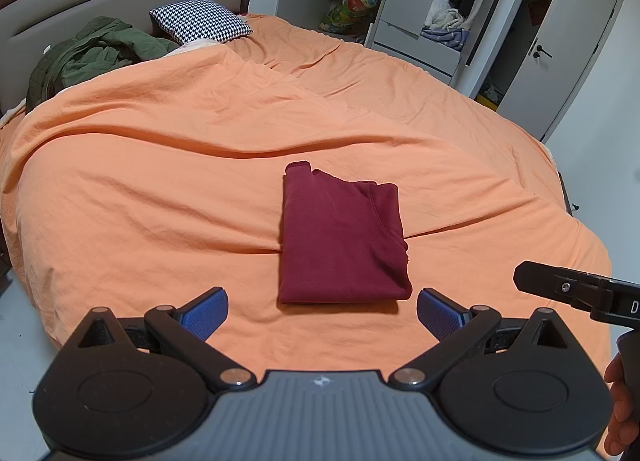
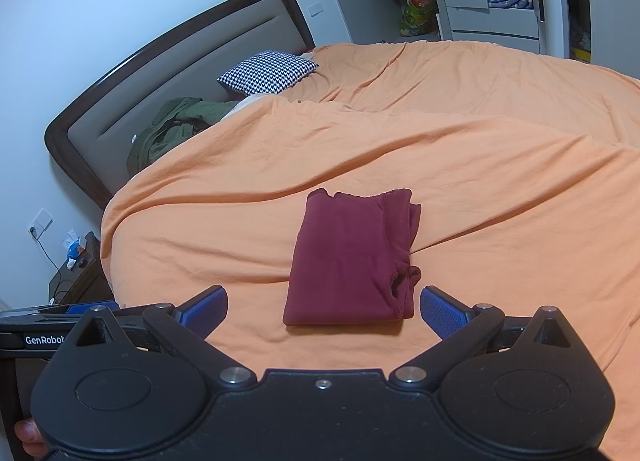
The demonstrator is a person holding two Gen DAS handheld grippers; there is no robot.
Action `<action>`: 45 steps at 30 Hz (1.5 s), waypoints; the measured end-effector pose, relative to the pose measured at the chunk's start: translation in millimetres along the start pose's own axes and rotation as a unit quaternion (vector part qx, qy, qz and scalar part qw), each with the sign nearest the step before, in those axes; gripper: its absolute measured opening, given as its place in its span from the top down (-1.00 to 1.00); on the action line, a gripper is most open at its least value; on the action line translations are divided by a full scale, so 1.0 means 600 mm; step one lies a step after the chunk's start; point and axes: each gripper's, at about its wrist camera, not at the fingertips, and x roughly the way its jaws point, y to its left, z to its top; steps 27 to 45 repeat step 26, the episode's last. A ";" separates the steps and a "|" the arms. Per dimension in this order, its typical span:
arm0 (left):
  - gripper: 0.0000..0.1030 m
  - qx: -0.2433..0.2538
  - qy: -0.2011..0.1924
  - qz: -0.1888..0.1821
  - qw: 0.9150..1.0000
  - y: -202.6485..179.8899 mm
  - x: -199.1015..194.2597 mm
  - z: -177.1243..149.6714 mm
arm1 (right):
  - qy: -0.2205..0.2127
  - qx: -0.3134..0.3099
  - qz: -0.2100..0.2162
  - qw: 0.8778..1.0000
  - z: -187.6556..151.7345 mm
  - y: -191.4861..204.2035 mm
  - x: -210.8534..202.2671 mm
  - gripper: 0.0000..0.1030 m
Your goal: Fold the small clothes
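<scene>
1. Maroon garment (image 1: 342, 239), folded into a neat rectangle, lies at 12 o'clock just beyond the left gripper (image 1: 322, 311), whose blue pads (image 1: 206, 313) are spread wide and empty.
2. Right gripper (image 2: 323, 311) gapes wide too, touching nothing.
3. Garment's underside is hidden against the orange bedspread (image 1: 160, 165).
4. Open wardrobe (image 1: 452, 1) at 1 o'clock holds hanging and heaped clothes.

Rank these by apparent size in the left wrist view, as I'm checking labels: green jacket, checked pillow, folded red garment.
1. Folded red garment, though it is nearest the camera.
2. Green jacket.
3. Checked pillow.
Jacket and pillow lie far back, so true sizes stay unsure.
</scene>
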 end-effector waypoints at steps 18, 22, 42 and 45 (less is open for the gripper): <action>-0.99 0.001 0.001 0.003 1.000 -0.003 -0.001 -0.001 | 0.000 0.000 -0.001 1.000 0.000 0.000 -0.001 -0.99; -0.99 0.005 -0.018 0.011 1.000 -0.008 -0.010 0.000 | 0.001 0.000 -0.002 1.000 0.000 -0.001 -0.001 -0.99; -0.99 -0.004 -0.011 0.004 1.000 -0.006 -0.005 0.005 | 0.003 0.001 0.000 1.000 -0.001 -0.003 -0.001 -0.99; -0.99 -0.004 -0.011 0.004 1.000 -0.006 -0.005 0.005 | 0.003 0.001 0.000 1.000 -0.001 -0.003 -0.001 -0.99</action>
